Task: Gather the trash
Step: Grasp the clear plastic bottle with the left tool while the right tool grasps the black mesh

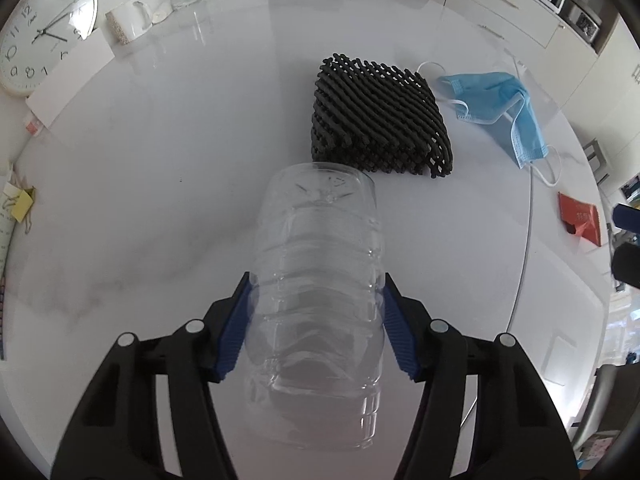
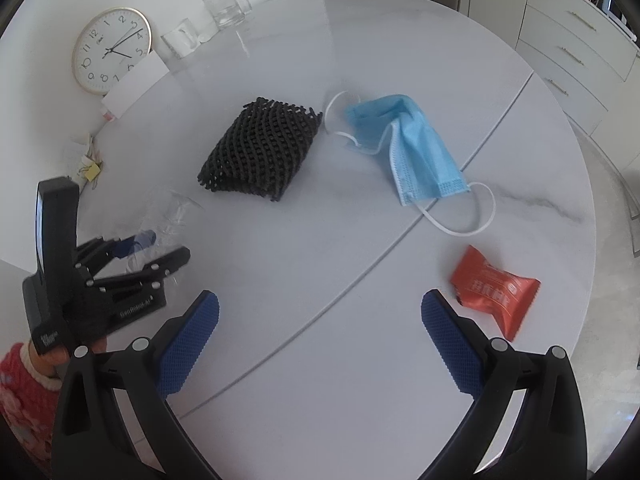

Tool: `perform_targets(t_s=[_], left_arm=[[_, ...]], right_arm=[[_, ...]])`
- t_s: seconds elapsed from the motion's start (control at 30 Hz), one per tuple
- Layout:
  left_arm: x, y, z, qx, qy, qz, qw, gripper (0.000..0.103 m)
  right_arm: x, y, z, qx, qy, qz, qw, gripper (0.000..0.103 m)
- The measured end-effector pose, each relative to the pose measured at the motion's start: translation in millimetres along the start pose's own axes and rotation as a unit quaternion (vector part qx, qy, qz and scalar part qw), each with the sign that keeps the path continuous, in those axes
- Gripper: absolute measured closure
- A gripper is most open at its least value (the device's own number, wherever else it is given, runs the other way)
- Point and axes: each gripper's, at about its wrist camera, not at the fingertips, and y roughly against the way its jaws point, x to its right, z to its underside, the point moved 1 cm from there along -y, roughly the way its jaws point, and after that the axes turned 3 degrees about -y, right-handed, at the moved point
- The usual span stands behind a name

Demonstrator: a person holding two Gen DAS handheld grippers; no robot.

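Clearly, a clear plastic bottle (image 1: 318, 280) is clamped between the blue pads (image 1: 232, 336) of the left gripper (image 1: 318, 320), and it is held above the white round table (image 1: 160, 160), base pointing forward. Meanwhile, the right gripper (image 2: 320, 336) is seen spread wide with nothing between its fingers. Ahead on the table are laid a black foam net (image 2: 260, 152), a blue face mask (image 2: 416, 148) and, nearest, a red wrapper (image 2: 494, 292).
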Motion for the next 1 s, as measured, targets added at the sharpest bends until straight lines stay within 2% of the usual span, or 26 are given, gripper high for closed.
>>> perform_targets(t_s=[0.1,0.23,0.43,0.7,0.83,0.87,0.9,0.93,1.0], left_arm=[[-9,5,-2,0.007,0.021,0.009,0.9997,0.044],[-20,17,-2,0.024,0.028,0.002,0.9993,0.044],[-46,32,-2,0.038,0.043,0.001,0.9983,0.044],[-80,33,-4,0.04,0.072,0.0,0.9966,0.044],[-88,29,-3,0.039,0.087,0.002,0.9955,0.044],[-89,28,-3,0.039,0.09,0.002,0.9952,0.044],[-89,27,-2,0.038,0.092,0.002,0.995,0.044],[-89,26,-3,0.037,0.094,0.002,0.9949,0.044],[-87,24,-3,0.036,0.095,0.005,0.9948,0.044]], right_arm=[[-12,-9,-15,0.002,-0.011,-0.007,1.0,0.002],[-33,-35,-45,0.006,-0.04,-0.021,0.999,0.002],[-49,-81,-78,-0.008,-0.119,-0.04,0.992,0.003],[-42,-118,-89,-0.028,-0.22,-0.027,0.975,0.003],[-42,-122,-88,-0.029,-0.223,-0.022,0.974,0.003],[-43,-122,-88,-0.026,-0.216,-0.023,0.976,0.005],[-44,-121,-89,-0.024,-0.209,-0.023,0.977,0.015],[-45,-122,-90,-0.024,-0.205,-0.025,0.978,0.02],[-46,-122,-91,-0.021,-0.194,-0.028,0.98,0.039]])
